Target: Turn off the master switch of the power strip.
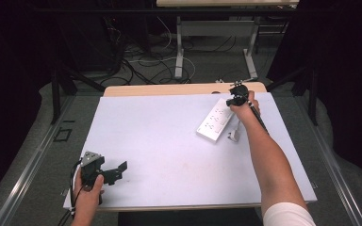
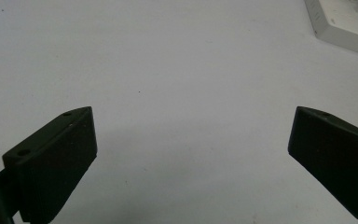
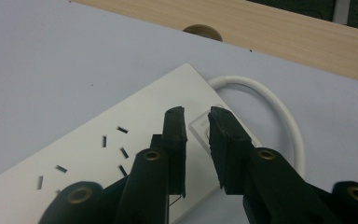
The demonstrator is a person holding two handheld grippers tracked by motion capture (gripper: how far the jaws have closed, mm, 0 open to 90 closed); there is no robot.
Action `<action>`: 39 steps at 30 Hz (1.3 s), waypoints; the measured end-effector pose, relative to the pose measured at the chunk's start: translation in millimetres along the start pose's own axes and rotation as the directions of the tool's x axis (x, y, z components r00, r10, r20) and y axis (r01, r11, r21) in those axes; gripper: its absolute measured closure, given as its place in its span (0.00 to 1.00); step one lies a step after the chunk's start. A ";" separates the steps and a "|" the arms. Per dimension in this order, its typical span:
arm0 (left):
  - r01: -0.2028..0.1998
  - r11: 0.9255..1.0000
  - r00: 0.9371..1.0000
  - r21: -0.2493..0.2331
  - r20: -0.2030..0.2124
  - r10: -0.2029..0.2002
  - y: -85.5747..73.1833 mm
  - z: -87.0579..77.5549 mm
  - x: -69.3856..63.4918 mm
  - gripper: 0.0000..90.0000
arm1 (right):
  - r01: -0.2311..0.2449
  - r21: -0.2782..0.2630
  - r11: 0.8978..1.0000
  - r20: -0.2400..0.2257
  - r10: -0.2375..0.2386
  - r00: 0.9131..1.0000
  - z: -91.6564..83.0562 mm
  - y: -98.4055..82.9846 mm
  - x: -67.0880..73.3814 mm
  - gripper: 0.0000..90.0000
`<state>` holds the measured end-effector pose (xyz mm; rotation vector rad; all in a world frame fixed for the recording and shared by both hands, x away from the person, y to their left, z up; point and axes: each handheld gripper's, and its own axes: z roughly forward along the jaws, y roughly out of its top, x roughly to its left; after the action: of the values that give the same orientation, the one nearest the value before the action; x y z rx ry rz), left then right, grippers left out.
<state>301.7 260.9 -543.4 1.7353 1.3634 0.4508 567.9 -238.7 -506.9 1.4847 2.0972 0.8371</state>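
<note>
Right tool (image 3: 196,116) hovers over the switch (image 3: 205,130) at the far end of the power strip (image 1: 215,120) on the desk (image 1: 160,141), jaws slightly parted, gripping nothing. Left tool (image 1: 104,173) rests wide open, empty. Next: probably a careful press on the switch.

The power strip (image 1: 215,122) is white, dotted with short dark slots in small groups; its cord (image 3: 279,112) is white too; the mat (image 1: 160,141) under it is pale lilac-grey (plain, no pattern); the table edge (image 1: 169,89) shows light wood grain; both grippers (image 1: 104,172) (image 1: 238,96) are matt black, with brass-coloured rivets on the right one.
</note>
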 end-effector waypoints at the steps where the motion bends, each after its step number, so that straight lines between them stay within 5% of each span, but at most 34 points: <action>1: -0.001 1.000 1.000 -0.001 0.001 0.001 0.1 0.0 0.2 0.01 | 0.007 0.000 1.000 0.002 -0.007 1.000 -1.3 0.1 -0.1 0.81; 5: -0.007 1.000 1.000 0.002 0.016 0.007 0.4 1.5 -0.6 0.01 | -0.017 0.003 1.000 -0.002 0.017 1.000 -6.6 0.0 2.8 0.73; 19: -0.023 1.000 0.999 0.003 0.043 0.023 1.1 2.5 -3.9 0.01 | 0.013 -0.024 1.000 0.004 -0.013 1.000 -33.3 -0.4 10.3 0.43; 28: -0.035 0.999 0.999 0.005 0.037 0.035 1.3 2.1 -7.6 0.01 | 0.024 -0.044 0.999 -0.007 -0.024 1.000 -48.5 -0.9 11.1 0.39; 39: -0.039 0.999 0.999 0.008 0.032 0.039 1.1 1.8 -8.4 0.01 | 0.017 -0.080 0.997 -0.015 -0.018 1.000 -67.5 -4.2 11.2 0.20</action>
<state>300.8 252.5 -541.7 1.7711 1.3127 0.4373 517.2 -244.3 -461.2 1.4208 2.0598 0.9181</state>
